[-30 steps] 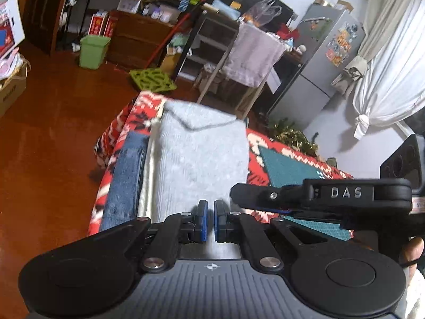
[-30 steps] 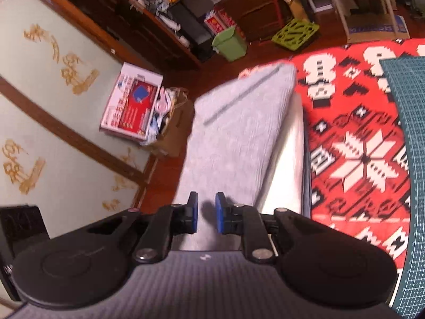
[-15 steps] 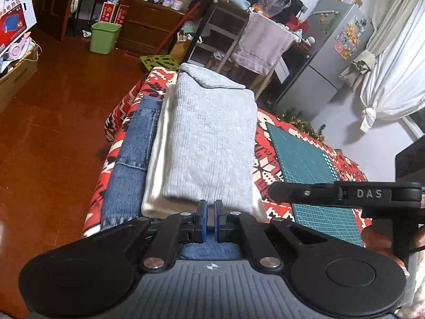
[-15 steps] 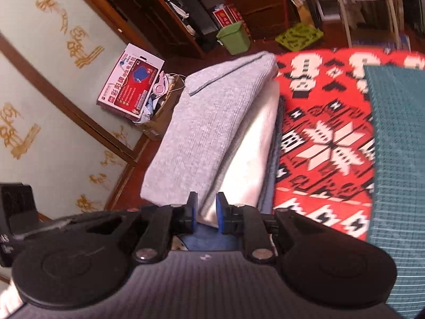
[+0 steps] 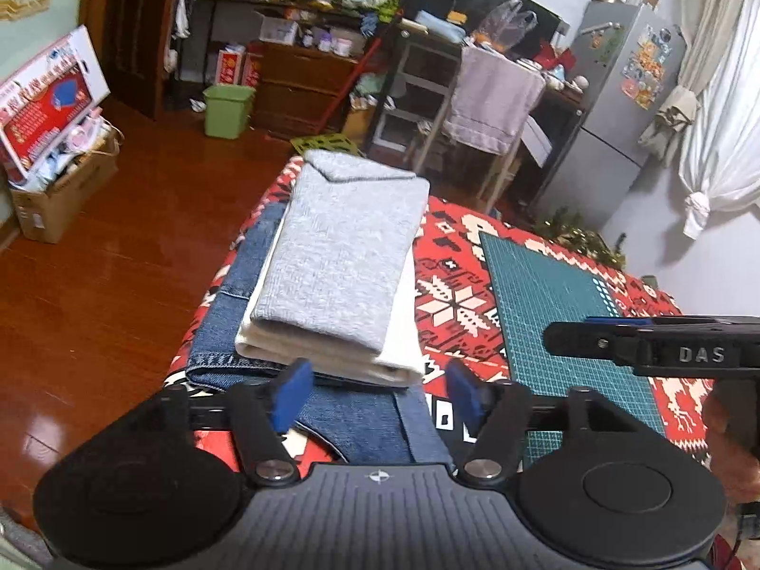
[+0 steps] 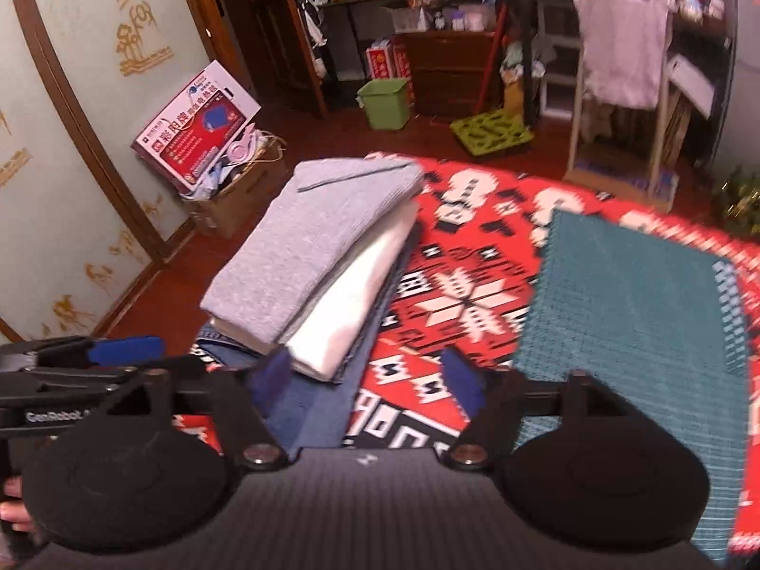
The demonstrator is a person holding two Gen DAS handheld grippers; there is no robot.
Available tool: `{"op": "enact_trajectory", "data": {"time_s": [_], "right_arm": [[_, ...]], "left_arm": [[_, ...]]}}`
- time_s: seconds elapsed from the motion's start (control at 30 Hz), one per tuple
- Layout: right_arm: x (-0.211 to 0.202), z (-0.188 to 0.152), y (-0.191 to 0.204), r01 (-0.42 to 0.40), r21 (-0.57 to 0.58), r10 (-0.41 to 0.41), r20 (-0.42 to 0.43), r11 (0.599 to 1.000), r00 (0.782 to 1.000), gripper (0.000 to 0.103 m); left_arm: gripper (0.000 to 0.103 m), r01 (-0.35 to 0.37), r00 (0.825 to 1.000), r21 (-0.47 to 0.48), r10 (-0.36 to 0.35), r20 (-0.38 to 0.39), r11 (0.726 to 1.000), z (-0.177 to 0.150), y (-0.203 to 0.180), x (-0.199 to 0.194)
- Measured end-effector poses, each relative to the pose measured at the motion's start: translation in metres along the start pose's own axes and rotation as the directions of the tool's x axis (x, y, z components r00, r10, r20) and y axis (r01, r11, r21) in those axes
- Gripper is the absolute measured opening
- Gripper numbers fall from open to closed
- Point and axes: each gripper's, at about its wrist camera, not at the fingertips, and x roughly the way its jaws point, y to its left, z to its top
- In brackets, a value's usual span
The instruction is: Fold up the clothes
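Observation:
A folded grey garment (image 5: 342, 247) (image 6: 308, 256) lies on top of a stack, over a folded white garment (image 5: 399, 356) (image 6: 361, 299) and blue jeans (image 5: 237, 313) (image 6: 304, 403). The stack rests on the left part of a table covered with a red patterned cloth (image 5: 456, 304) (image 6: 456, 294). My left gripper (image 5: 377, 392) is open, pulled back just short of the stack's near end, with nothing between its fingers. My right gripper (image 6: 368, 380) is open too, near the same end and holding nothing. Its black body (image 5: 655, 344) juts in from the right of the left wrist view.
A green cutting mat (image 5: 560, 304) (image 6: 631, 313) lies on the cloth right of the stack. Off the table's left edge is wooden floor (image 5: 95, 256) with a cardboard box (image 5: 57, 190) and a green bin (image 5: 228, 109). Shelves, a towel rack (image 5: 494, 95) and a fridge (image 5: 617, 109) stand behind.
Both grippers went from shut to open and drew back from the stack. The grey garment now lies flat on the pile, released.

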Motion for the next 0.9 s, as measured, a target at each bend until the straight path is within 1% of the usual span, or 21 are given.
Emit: {"op": "enact_trajectory", "data": {"time_s": [0.03,0.1,0.13,0.37,0.43,0.6,0.7,0.77,0.8,0.9], "right_arm": [[-0.007,-0.001,0.0,0.012,-0.012,-0.012,0.011,1.0,1.0,0.092],[-0.021,-0.002,0.002,0.035,-0.038,-0.034,0.026,0.999,0.999,0.098],[-0.027,-0.003,0.003,0.044,-0.049,-0.043,0.028,0.998,0.999,0.102],[-0.053,-0.012,0.005,0.071,-0.079,-0.071,-0.008,0.994,0.997,0.103],[-0.059,-0.016,0.005,0.083,-0.08,-0.084,-0.008,0.993,0.996,0.103],[-0.067,-0.025,0.004,0.116,-0.054,-0.118,-0.027,0.992,0.993,0.103],[-0.071,-0.03,0.004,0.133,-0.04,-0.134,-0.025,0.99,0.991,0.103],[-0.072,-0.034,0.004,0.139,-0.03,-0.14,-0.04,0.99,0.989,0.103],[-0.072,-0.036,0.005,0.143,-0.026,-0.144,-0.051,0.989,0.988,0.103],[-0.073,-0.041,0.005,0.163,-0.02,-0.164,-0.065,0.986,0.984,0.103]], "left_arm": [[0.072,-0.012,1.0,-0.001,0.012,0.001,1.0,-0.001,-0.005,-0.004],[0.077,-0.037,0.999,-0.002,0.037,-0.004,0.999,-0.003,-0.013,-0.009],[0.078,-0.051,0.999,-0.001,0.051,-0.007,0.999,-0.004,-0.017,-0.012],[0.081,-0.157,0.987,-0.009,0.157,-0.025,0.988,-0.02,-0.039,-0.031],[0.086,-0.201,0.979,-0.022,0.2,-0.027,0.979,-0.025,-0.043,-0.037],[0.087,-0.292,0.956,-0.023,0.292,-0.008,0.956,-0.034,-0.052,-0.052],[0.087,-0.295,0.956,-0.02,0.294,-0.017,0.955,-0.036,-0.056,-0.056],[0.087,-0.303,0.953,-0.019,0.303,-0.008,0.953,-0.039,-0.059,-0.059],[0.087,-0.33,0.944,-0.015,0.33,0.004,0.944,-0.04,-0.062,-0.06],[0.087,-0.356,0.934,-0.001,0.356,0.023,0.934,-0.044,-0.071,-0.064]]}}
